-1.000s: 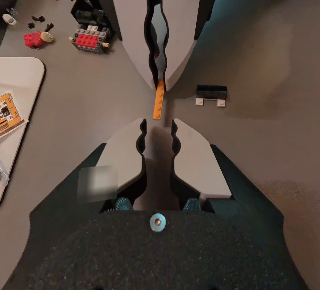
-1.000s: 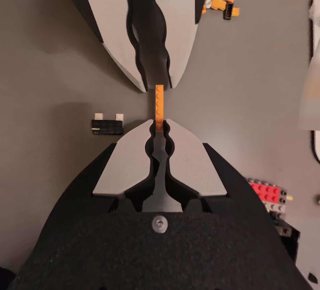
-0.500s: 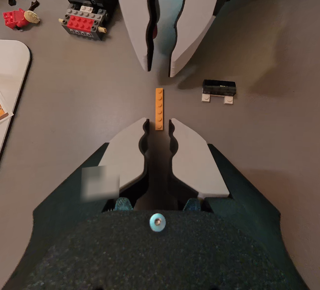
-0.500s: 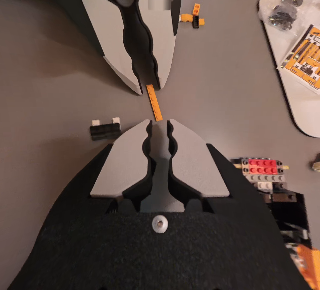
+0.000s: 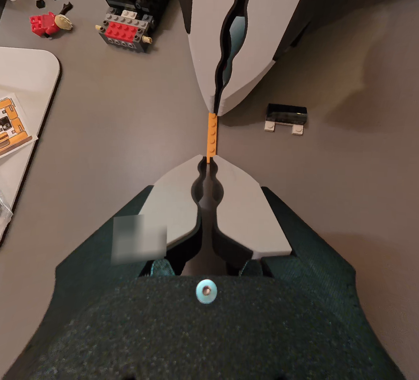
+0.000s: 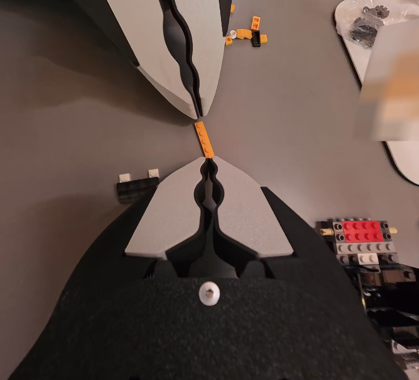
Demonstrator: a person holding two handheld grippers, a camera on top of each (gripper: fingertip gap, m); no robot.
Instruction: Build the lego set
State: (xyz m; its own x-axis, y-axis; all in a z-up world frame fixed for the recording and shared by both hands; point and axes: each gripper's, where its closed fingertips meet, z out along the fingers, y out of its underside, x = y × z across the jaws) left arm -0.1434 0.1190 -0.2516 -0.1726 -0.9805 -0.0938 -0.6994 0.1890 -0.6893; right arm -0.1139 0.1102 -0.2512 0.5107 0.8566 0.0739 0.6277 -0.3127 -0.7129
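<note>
Orange plate (image 5: 212, 136) is lying mid-frame on the grey table (image 5: 113, 119), the left gripper (image 5: 208, 160) pinching 1 end and the right gripper (image 6: 207, 160) squeezing together at the other.

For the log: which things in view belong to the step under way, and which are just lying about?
In hand:
- orange strip
- left tongs, closed on its near end
- right tongs, shut at its other end

Lying about:
- half-built model
- black piece on white feet
- red lump
- loose orange bits
- bag of dark parts
</note>
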